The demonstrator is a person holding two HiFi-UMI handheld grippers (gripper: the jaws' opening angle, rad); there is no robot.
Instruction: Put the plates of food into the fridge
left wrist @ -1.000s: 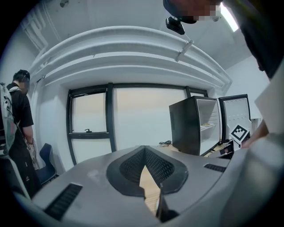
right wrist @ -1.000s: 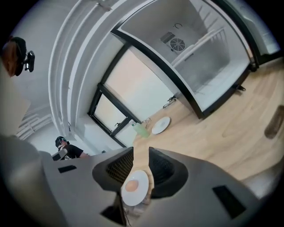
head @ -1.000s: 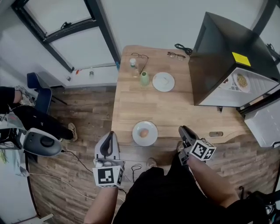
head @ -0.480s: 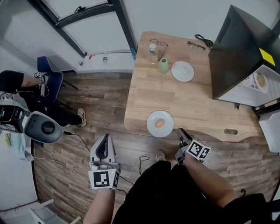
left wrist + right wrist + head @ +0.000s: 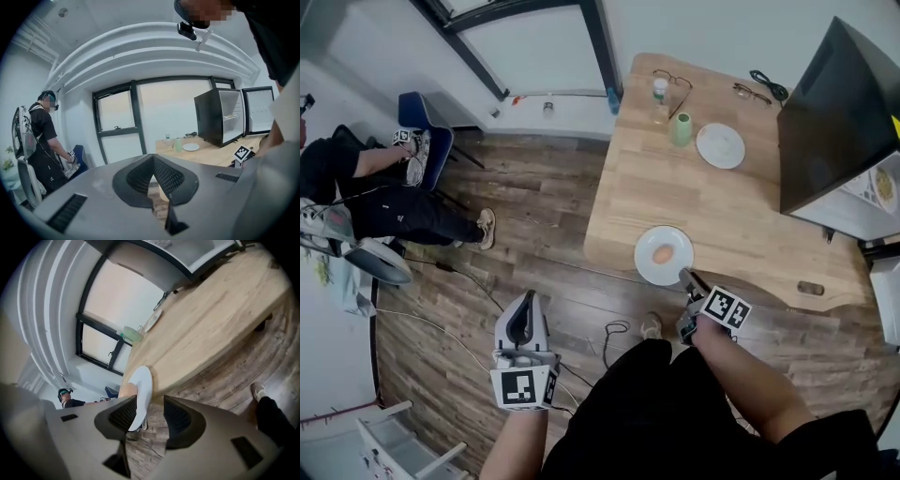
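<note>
Head view looks down on a long wooden bench [image 5: 722, 206], the largest thing in sight. A black fridge [image 5: 830, 112] stands on the bench's right end with its door swung open, and a plate of food [image 5: 879, 186] lies on a shelf inside. Well off the bench's left side, a person in dark clothes [image 5: 384, 211] sits on the plank floor side by a blue chair [image 5: 427, 117]. A thin cable [image 5: 617, 330] loops on the floor just beside the bench's near edge.

At the bench's near edge lies a white plate [image 5: 649, 268] carrying one rounded, tan piece of food [image 5: 662, 254]. Toward the bench's far end lie a second white plate [image 5: 720, 146], a green cup [image 5: 681, 129] just beside it, a small bottle [image 5: 660, 90] and two pairs of glasses [image 5: 754, 92]. All of these sit well apart from the near plate.

The right tool [image 5: 686, 278] reaches in from the bench's near side. Its jaws have just been opening and stand apart astride the near plate's rim, which is close to one pad with a gap to the other. The left tool [image 5: 523, 323] hangs over the floor, well off the bench's near left corner. Its jaws are together with nothing between them.
</note>
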